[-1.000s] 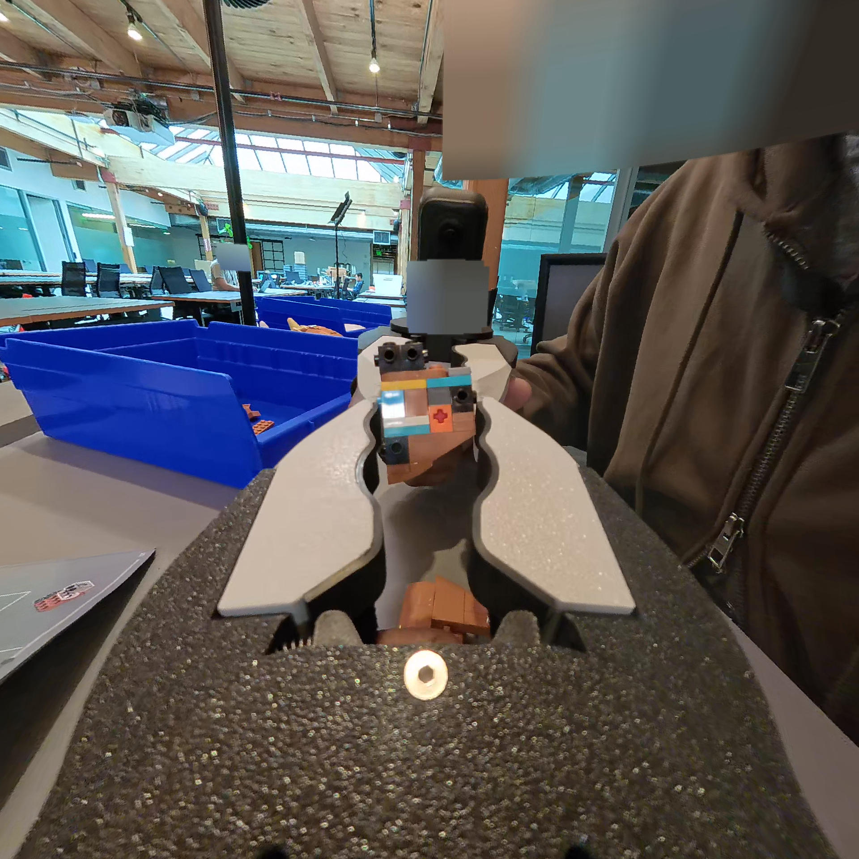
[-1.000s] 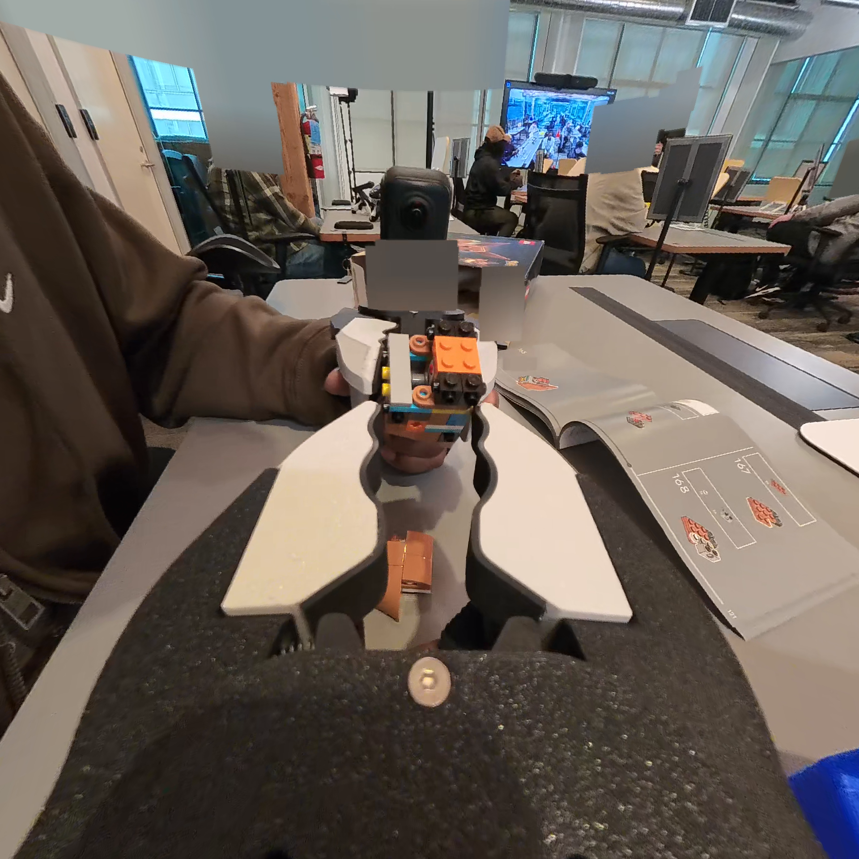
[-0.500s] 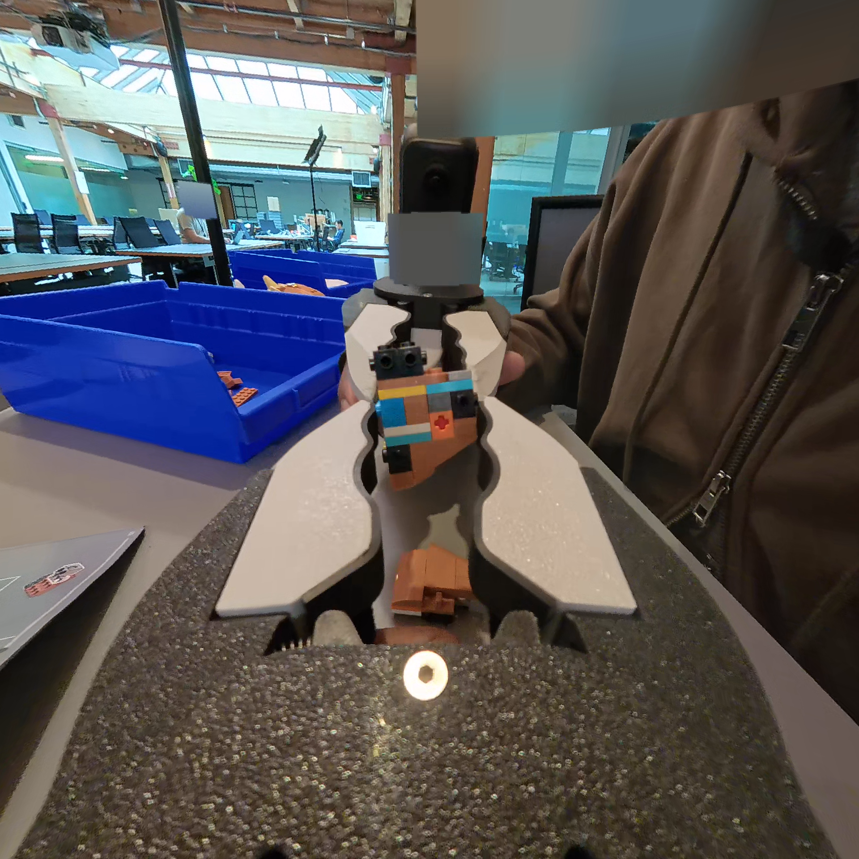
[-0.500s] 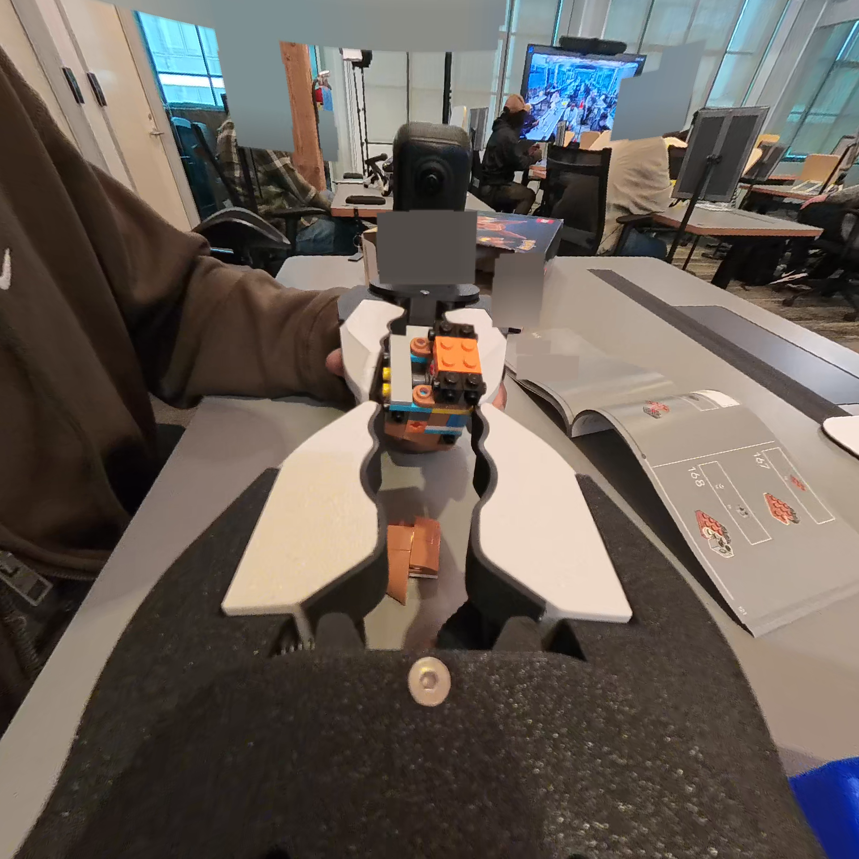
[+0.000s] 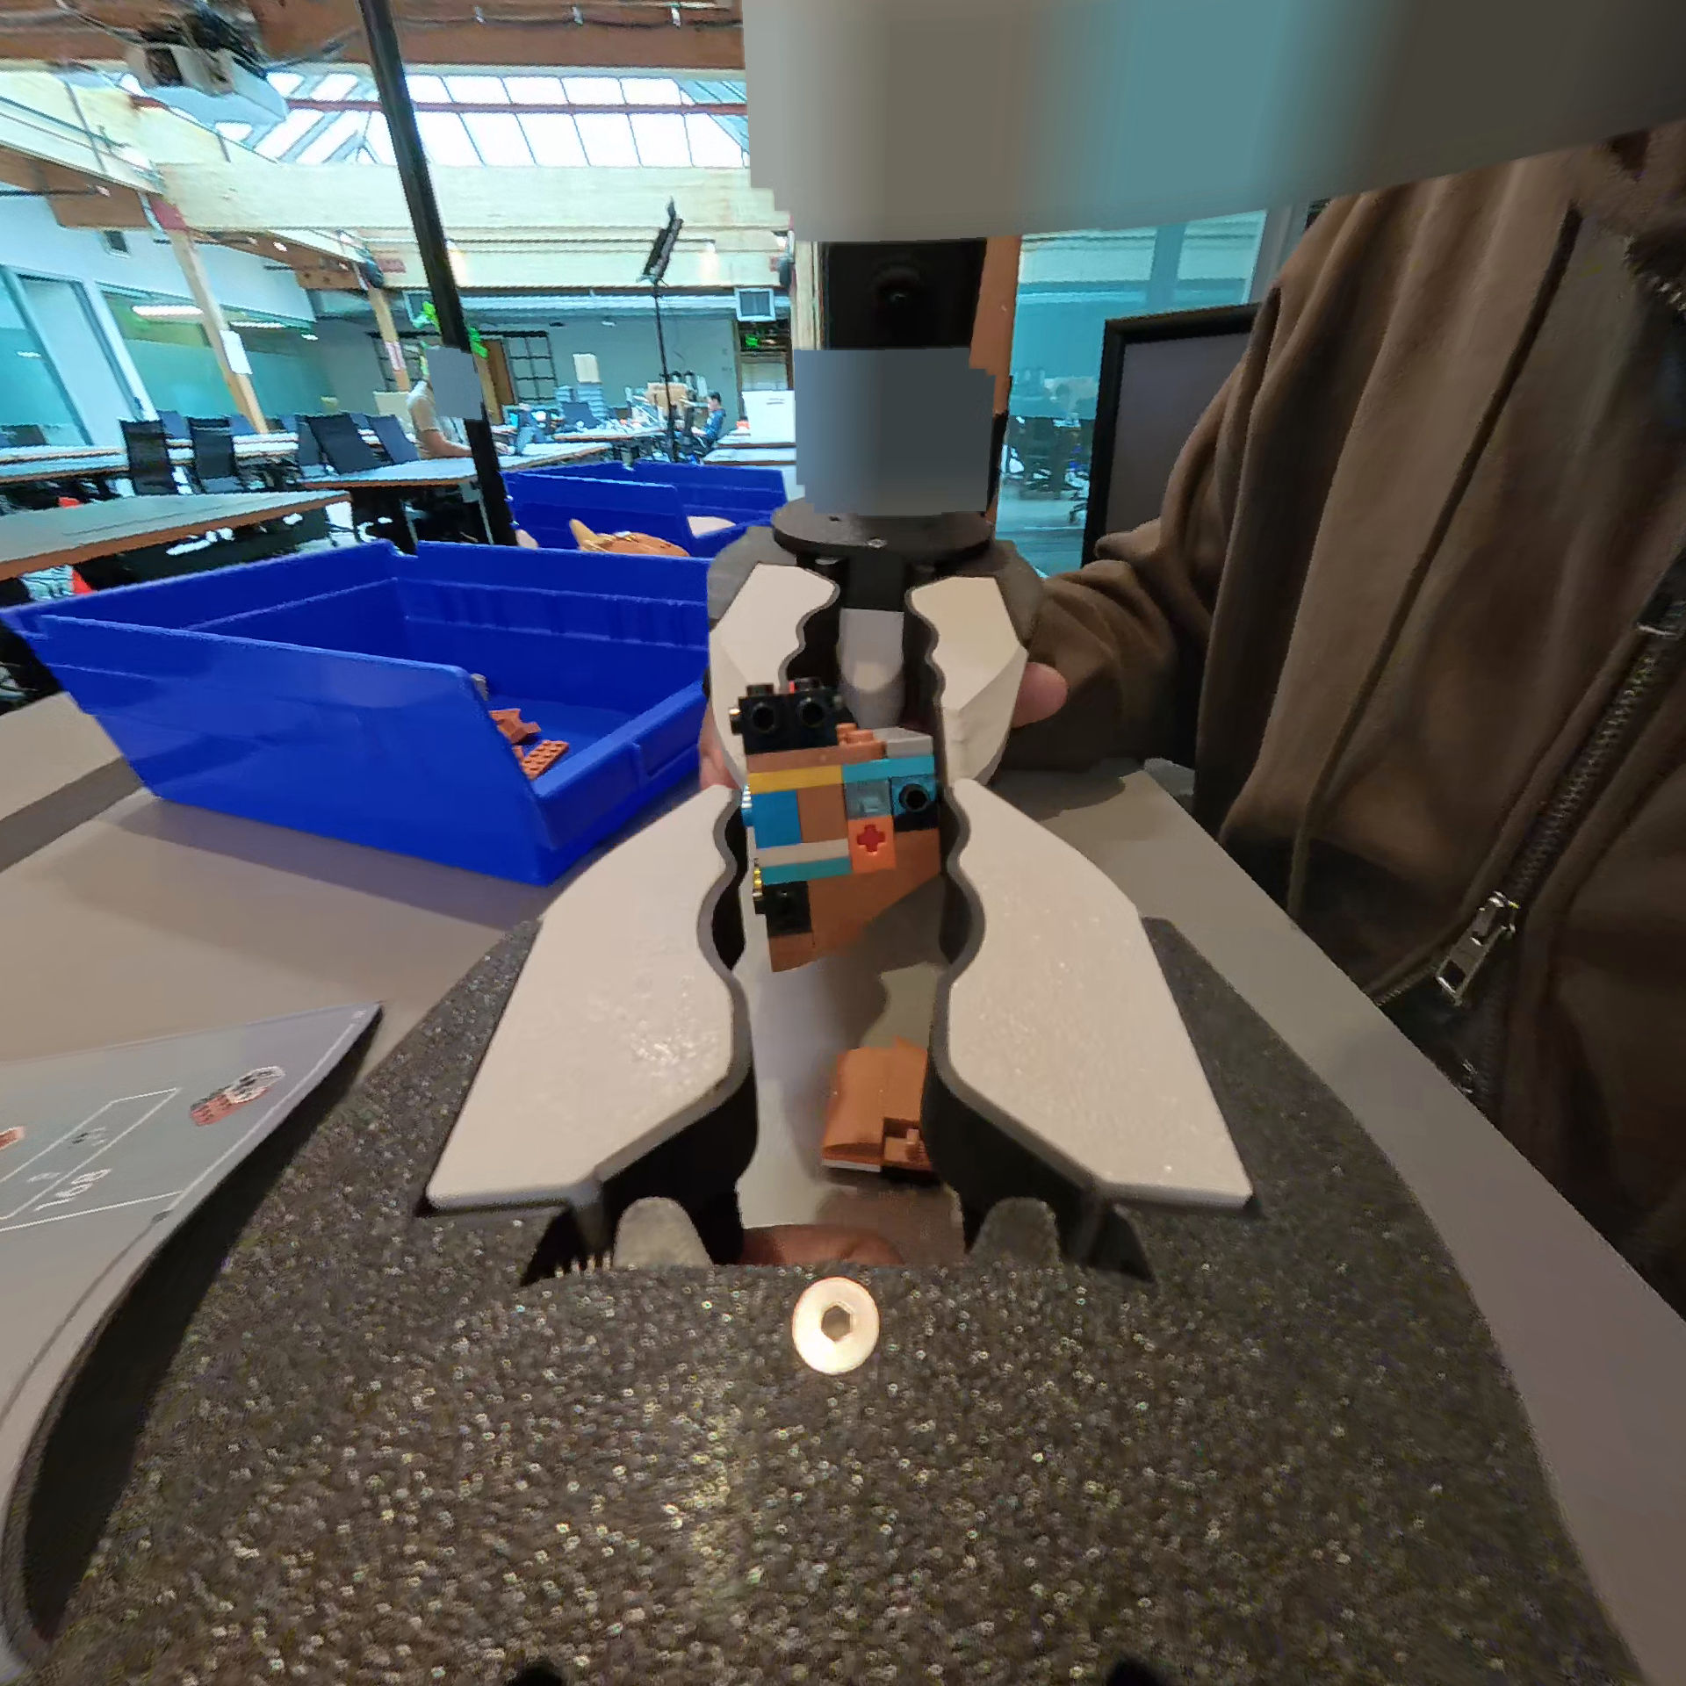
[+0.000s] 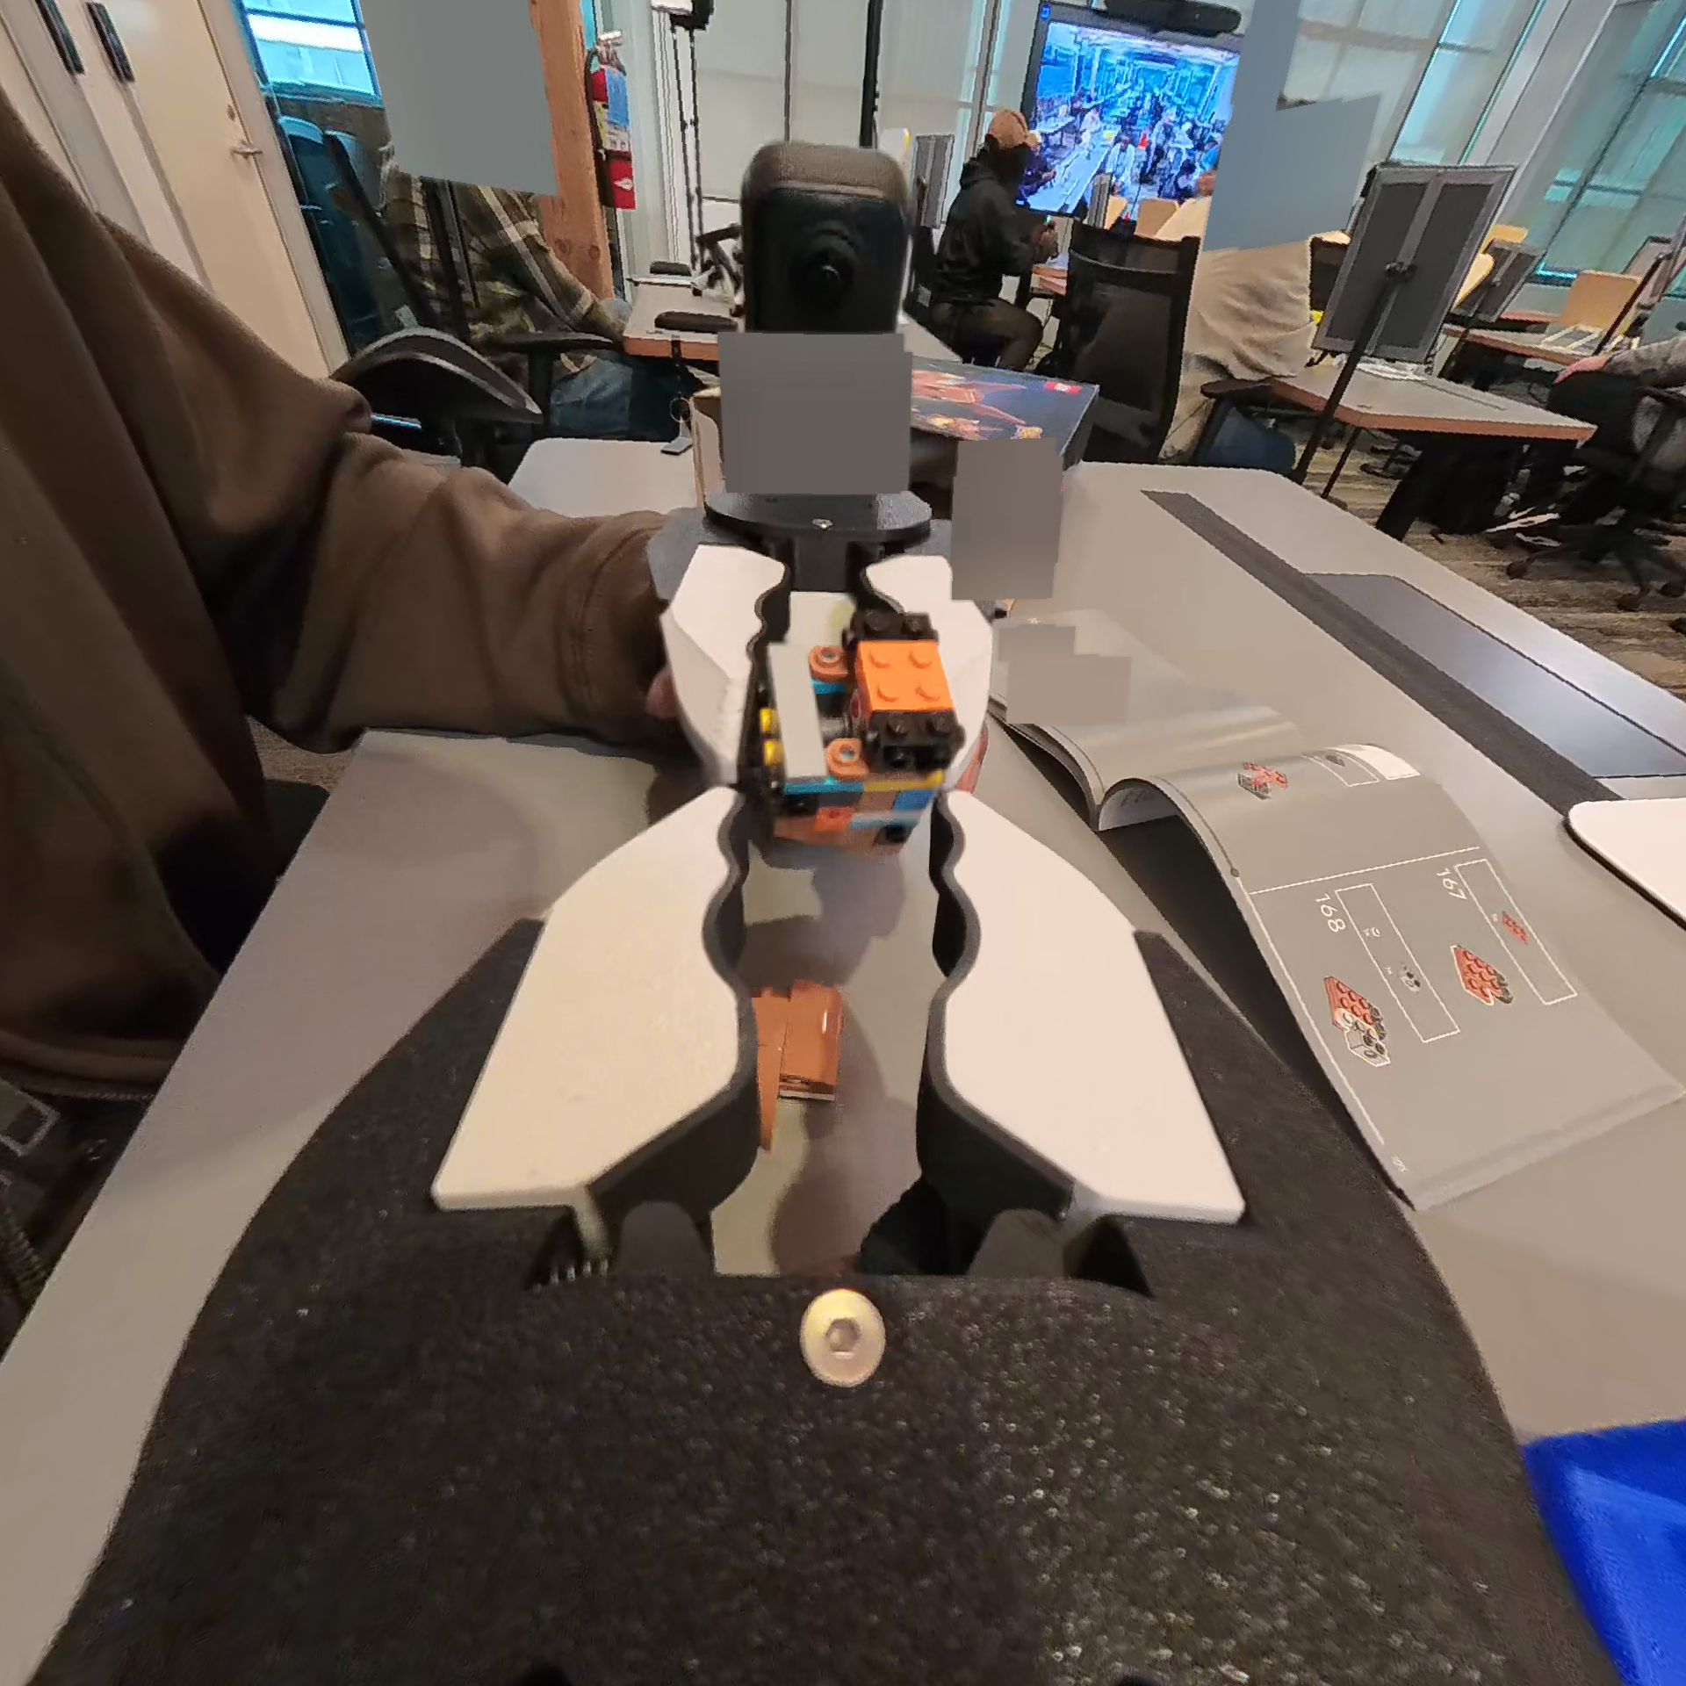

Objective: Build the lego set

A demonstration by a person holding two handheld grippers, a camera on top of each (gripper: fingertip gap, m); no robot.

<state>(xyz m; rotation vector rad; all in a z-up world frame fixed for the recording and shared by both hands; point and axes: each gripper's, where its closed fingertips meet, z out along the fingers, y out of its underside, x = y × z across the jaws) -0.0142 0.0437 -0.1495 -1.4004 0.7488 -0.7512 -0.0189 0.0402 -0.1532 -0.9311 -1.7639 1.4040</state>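
Note:
A small lego assembly (image 5: pixel 839 821) of brown, blue, orange and black bricks hangs above the grey table (image 5: pixel 228 912). My two grippers face each other and both close on it. My left gripper (image 5: pixel 844 807) holds its sides at the fingertips. My right gripper (image 6: pixel 839 807) holds the lower part of the assembly (image 6: pixel 848 730), whose orange plate faces up. Each gripper also shows beyond the assembly in the other's view. A loose brown lego piece (image 5: pixel 876 1108) lies on the table under the grippers and also shows in the right wrist view (image 6: pixel 798 1040).
A blue bin (image 5: pixel 365 730) holding a few orange pieces (image 5: pixel 538 753) stands to the left, with a second bin behind it. An open instruction booklet (image 6: pixel 1368 912) lies to the right, and the set's box (image 6: pixel 1004 411) stands behind. A person's brown sleeve (image 6: pixel 411 593) reaches in. Less than 4 cm separates the two grippers' tips.
Both grippers have kept their hold on the assembly and shifted slightly together. The loose brown piece on the table sits a little differently between the fingers in both views.

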